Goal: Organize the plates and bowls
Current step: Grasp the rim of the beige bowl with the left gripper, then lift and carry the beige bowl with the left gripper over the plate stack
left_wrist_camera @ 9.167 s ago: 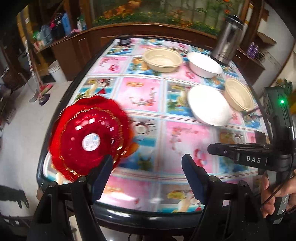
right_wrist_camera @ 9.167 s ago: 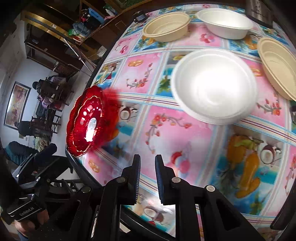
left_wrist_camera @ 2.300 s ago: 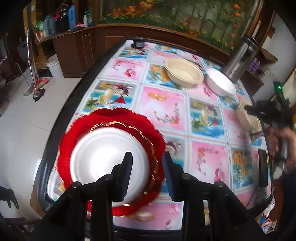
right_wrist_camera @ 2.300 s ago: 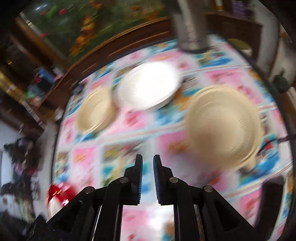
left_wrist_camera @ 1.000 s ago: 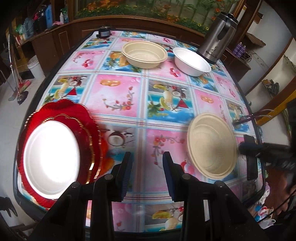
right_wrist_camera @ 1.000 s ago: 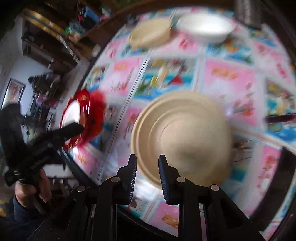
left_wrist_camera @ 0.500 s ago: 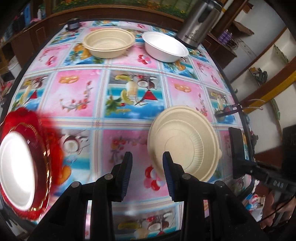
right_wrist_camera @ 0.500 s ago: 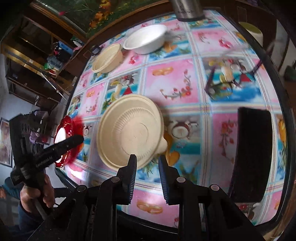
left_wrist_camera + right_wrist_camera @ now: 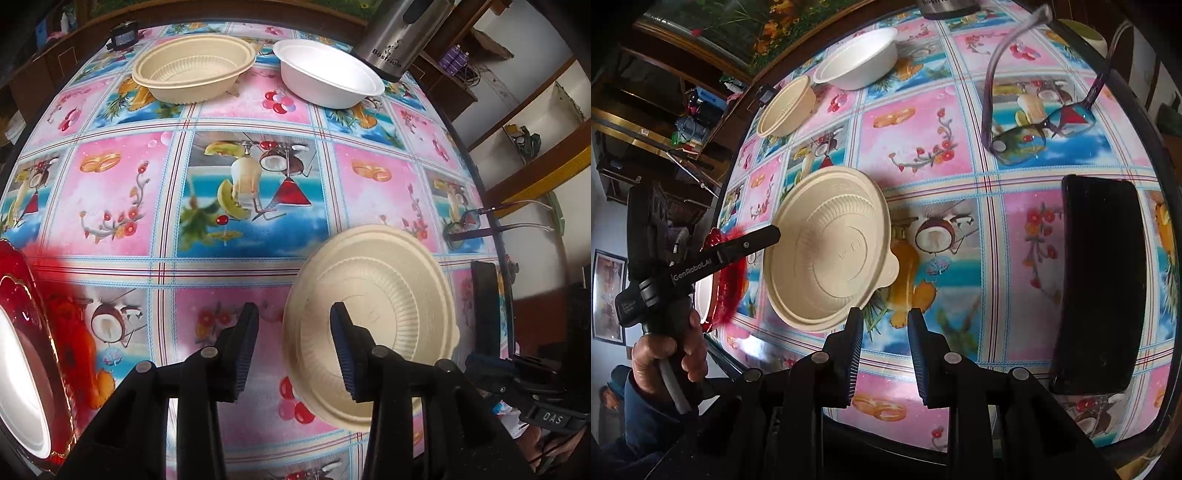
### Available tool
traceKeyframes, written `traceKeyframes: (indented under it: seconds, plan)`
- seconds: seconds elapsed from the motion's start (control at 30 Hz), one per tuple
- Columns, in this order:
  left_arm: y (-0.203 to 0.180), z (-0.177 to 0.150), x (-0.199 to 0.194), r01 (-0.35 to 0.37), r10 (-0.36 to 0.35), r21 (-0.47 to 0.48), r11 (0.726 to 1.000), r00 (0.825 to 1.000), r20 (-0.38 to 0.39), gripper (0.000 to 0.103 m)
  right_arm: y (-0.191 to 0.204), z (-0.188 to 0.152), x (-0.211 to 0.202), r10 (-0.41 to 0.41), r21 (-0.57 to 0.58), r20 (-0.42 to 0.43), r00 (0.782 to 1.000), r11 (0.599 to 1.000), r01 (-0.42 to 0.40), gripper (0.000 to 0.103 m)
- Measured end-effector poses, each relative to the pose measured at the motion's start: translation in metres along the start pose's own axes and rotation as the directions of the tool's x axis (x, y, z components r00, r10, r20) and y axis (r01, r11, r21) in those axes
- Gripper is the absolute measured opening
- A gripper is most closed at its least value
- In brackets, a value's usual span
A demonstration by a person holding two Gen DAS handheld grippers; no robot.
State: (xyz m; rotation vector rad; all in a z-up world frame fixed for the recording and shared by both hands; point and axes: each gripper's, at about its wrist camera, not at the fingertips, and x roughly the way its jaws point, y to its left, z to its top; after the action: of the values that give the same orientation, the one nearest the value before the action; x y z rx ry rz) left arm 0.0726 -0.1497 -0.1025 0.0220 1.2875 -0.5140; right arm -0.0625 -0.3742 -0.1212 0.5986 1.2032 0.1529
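Closer now, beige bowl [image 9: 373, 325] lies between both open claws, ungripped

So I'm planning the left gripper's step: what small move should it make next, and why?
Probably ease the left gripper forward and slightly right so the near rim of the beige bowl sits between its fingers. The jaws are open, with one finger already over the bowl's rim and nothing held. The right gripper is also open, just short of the bowl.

Beige ribbed bowl [image 9: 373, 317]; red plate [image 9: 55, 354] (gold-trimmed); pink-blue fruit-print tablecloth [image 9: 122, 192]; white bowl [image 9: 328, 79].
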Motion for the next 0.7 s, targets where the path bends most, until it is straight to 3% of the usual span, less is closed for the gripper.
traceKeyframes:
  seconds: [0.13, 0.2, 0.33, 0.53, 0.7]
  plan:
    - [-0.001, 0.004, 0.010, -0.020, 0.020, 0.011, 1.000, 1.000, -0.012, 0.035, 0.004, 0.006, 0.011, 0.006, -0.007, -0.011, 1.000, 1.000, -0.006, 0.027]
    - [-0.002, 0.005, 0.015, -0.018, 0.019, 0.009, 1.000, 1.000, -0.021, 0.023, 0.005, 0.011, 0.022, 0.013, 0.007, -0.032, 0.999, 1.000, -0.013, 0.027]
    - [-0.004, 0.002, 0.019, -0.014, 0.015, 0.018, 1.000, 0.999, -0.028, 0.014, 0.004, 0.017, 0.035, 0.019, 0.029, -0.047, 0.999, 0.999, -0.017, 0.027]
    - [-0.006, 0.000, 0.018, -0.024, 0.025, 0.022, 0.999, 1.000, -0.017, 0.013, 0.003, 0.020, 0.026, 0.038, 0.039, -0.042, 0.998, 0.999, -0.037, 0.027]
    - [-0.003, -0.001, 0.015, -0.028, 0.028, 0.014, 1.000, 1.000, -0.011, 0.013, -0.007, 0.024, -0.001, 0.050, 0.061, 0.016, 0.999, 0.997, -0.050, 0.027]
